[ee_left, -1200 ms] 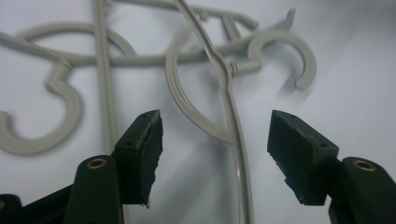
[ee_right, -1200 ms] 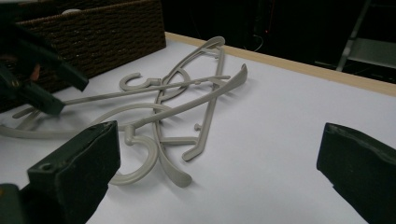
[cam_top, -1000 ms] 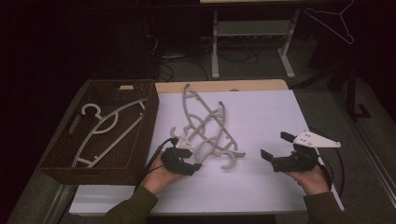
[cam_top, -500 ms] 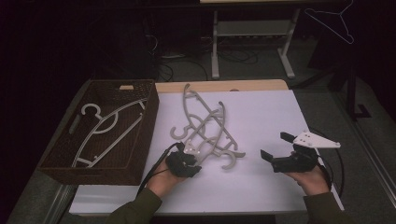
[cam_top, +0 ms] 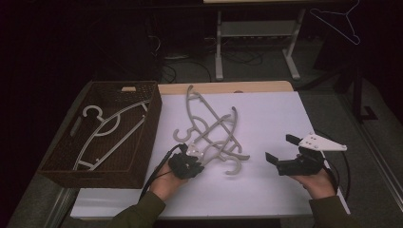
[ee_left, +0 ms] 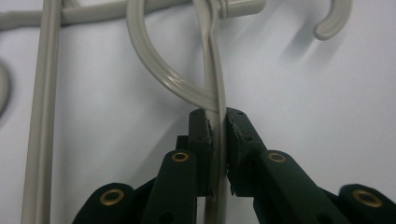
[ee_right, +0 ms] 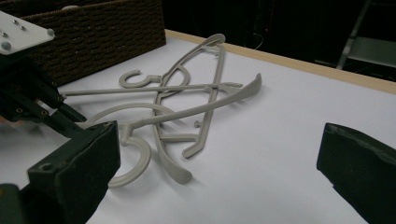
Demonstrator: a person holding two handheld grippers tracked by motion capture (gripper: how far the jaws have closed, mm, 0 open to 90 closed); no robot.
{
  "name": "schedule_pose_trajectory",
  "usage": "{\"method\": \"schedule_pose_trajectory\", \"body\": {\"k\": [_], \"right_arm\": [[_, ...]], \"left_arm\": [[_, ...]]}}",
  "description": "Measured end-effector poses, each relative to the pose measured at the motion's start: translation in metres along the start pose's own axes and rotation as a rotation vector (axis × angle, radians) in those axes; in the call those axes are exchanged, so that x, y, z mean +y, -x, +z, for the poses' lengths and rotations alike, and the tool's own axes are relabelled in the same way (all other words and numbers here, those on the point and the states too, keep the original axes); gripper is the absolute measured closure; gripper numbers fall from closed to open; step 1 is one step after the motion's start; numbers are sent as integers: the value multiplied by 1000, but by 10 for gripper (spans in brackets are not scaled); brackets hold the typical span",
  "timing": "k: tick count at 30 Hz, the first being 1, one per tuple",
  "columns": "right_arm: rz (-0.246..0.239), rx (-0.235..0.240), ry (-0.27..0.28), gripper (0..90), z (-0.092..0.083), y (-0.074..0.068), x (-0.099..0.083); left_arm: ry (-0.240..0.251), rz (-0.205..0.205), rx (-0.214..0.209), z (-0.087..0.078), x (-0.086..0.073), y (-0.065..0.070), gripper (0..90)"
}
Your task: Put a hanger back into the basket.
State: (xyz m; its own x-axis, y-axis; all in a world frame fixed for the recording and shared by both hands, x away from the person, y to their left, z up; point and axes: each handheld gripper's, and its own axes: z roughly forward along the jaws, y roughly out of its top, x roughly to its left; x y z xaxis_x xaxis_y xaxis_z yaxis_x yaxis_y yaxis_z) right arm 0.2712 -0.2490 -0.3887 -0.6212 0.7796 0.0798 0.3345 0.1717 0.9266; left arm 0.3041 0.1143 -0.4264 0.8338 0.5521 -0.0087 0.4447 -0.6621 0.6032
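Note:
Several grey plastic hangers (cam_top: 214, 128) lie tangled in the middle of the white table top (cam_top: 285, 114). My left gripper (cam_top: 196, 156) sits at the near edge of the pile, shut on the thin bar of one grey hanger (ee_left: 218, 88), just below where its hook curves off. The right gripper view shows the same pile of hangers (ee_right: 187, 107) with the left gripper (ee_right: 32, 102) beside it. My right gripper (cam_top: 281, 148) rests to the right of the pile, jaws wide apart with nothing between them (ee_right: 219, 140).
A brown wicker basket (cam_top: 154, 118) stands at the table's left and holds one white hanger (cam_top: 109, 128). Beyond the far edge are a metal desk frame (cam_top: 221, 47) and a wire hanger (cam_top: 340, 23) hanging in the dark.
My left gripper has edged slightly right into the pile and now pinches the nearest hanger. The right gripper has stayed in place, open.

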Motion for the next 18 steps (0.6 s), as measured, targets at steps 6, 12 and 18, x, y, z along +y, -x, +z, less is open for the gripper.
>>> {"method": "schedule_pose_trajectory", "body": {"k": [6, 12, 18], "right_arm": [[-1, 0, 0, 0, 0, 0, 0], [-6, 2, -2, 0, 1, 0, 0], [-10, 4, -7, 0, 2, 0, 0]], "left_arm": [[14, -6, -26, -11, 3, -6, 816], [40, -31, -52, -21, 5, -9, 816], [76, -44, -71, -33, 9, -10, 816]]}}
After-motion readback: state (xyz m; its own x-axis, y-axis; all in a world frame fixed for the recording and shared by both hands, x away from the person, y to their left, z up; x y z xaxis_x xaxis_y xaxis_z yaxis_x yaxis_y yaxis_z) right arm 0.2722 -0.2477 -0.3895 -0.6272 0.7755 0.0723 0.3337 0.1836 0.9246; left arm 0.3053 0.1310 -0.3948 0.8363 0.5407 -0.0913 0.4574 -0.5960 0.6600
